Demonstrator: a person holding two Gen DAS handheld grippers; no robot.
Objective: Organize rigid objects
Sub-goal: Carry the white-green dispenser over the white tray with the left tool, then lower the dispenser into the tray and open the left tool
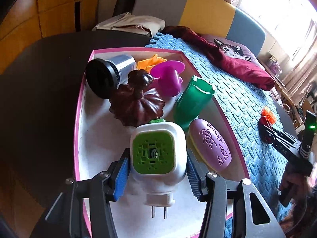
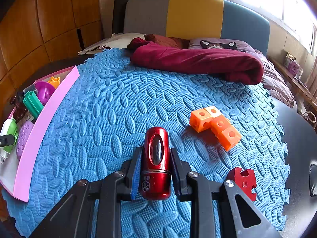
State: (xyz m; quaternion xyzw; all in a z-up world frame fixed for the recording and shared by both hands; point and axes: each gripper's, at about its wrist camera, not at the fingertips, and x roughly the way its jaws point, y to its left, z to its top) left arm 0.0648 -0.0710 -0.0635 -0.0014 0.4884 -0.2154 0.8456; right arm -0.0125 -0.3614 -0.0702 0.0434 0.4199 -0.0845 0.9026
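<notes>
Over the pink tray [image 1: 78, 119], left gripper [image 1: 157, 170] clamps the white-green plug-in unit [image 1: 158, 152], prongs toward the camera. Right of the tray, right gripper [image 2: 155, 170] grips the red cylinder [image 2: 156, 158] lengthwise.

Left gripper [image 1: 158, 170] clamped on white and green plug-in device [image 1: 158, 154], above pink box [image 1: 78, 119], purple oval case [image 1: 211, 143], green cup [image 1: 193, 103], brown lid [image 1: 136, 103] inside

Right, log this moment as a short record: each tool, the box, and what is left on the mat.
left tool: shut on white plug-in device with green square face, over the box
right tool: shut on shiny red metal cylinder, at the blue foam mat
pink-walled box: holds green plastic cup, purple oval case, brown fluted lid, magenta spool, black-capped jar
left on mat: orange linked cubes, red notched block
</notes>
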